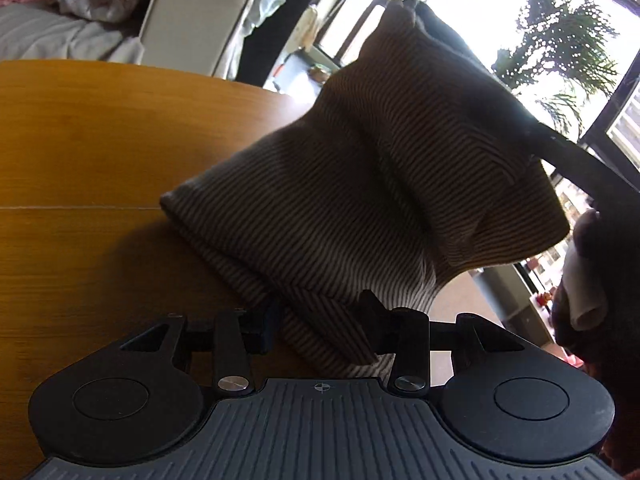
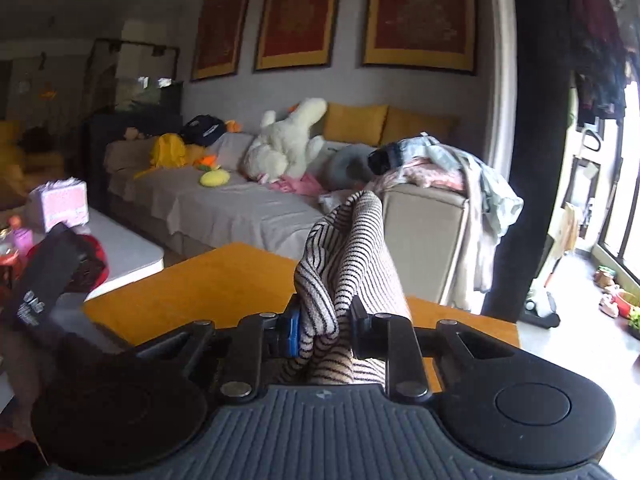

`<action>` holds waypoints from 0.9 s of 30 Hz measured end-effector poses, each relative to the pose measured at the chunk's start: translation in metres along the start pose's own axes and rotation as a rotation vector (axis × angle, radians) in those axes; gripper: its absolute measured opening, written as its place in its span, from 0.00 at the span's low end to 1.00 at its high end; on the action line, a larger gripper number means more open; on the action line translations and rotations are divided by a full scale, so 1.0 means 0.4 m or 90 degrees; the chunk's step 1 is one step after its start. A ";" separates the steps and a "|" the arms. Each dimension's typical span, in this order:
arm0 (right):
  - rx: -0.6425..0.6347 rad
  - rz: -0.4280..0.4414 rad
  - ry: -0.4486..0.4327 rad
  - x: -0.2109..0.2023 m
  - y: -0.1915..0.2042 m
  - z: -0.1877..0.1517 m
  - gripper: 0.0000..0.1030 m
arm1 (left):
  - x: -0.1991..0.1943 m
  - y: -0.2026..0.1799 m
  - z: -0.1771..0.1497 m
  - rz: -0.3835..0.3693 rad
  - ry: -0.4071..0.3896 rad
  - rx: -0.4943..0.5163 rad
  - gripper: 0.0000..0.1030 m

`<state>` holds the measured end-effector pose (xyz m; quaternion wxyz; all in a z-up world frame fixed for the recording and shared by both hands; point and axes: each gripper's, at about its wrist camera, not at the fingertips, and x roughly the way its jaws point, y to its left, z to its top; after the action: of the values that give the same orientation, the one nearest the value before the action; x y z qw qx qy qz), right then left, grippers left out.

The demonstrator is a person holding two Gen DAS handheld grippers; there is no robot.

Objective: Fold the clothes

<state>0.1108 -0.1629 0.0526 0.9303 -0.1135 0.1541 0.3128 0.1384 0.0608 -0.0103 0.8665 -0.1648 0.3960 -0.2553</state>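
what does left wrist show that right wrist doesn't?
Only the left wrist view: the window with a palm tree outside, and the garment spread wide, partly resting on the table.
Only the right wrist view: the sofa, a white plush toy and three framed pictures.
Both: the striped garment clamped in the fingers, over the wooden table.

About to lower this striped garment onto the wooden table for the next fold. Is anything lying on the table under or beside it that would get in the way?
Nothing visible does. Both the left gripper and right gripper are shut on the striped garment, and the wooden table looks bare around it in both views. The patch directly under the cloth is hidden.
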 end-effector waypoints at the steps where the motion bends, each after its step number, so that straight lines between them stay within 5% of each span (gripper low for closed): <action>1: -0.014 0.012 0.016 0.006 0.021 -0.012 0.22 | 0.008 0.000 -0.001 -0.002 0.003 0.000 0.44; 6: -0.044 0.043 0.074 0.054 0.121 -0.100 0.22 | -0.033 0.033 0.010 0.034 -0.027 -0.014 0.50; 10: -0.185 0.002 0.090 0.076 0.261 -0.154 0.30 | -0.110 0.076 0.035 0.111 -0.079 -0.027 0.49; 18: -0.255 -0.050 0.094 0.107 0.355 -0.166 0.39 | -0.244 0.008 0.088 0.063 -0.214 -0.004 0.43; 24: -0.246 -0.033 0.097 0.104 0.363 -0.158 0.50 | -0.192 -0.050 0.107 -0.019 -0.195 0.024 0.43; 25: -0.237 -0.021 0.096 0.100 0.357 -0.154 0.62 | -0.165 -0.045 0.109 -0.010 -0.180 0.028 0.44; 27: -0.183 0.039 0.086 0.070 0.317 -0.131 0.69 | -0.097 -0.019 0.115 0.024 -0.144 0.028 0.43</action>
<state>0.0424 -0.0651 -0.0204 0.8820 -0.2620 0.1735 0.3512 0.1498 0.0807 0.0458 0.9138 -0.1660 0.2926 -0.2276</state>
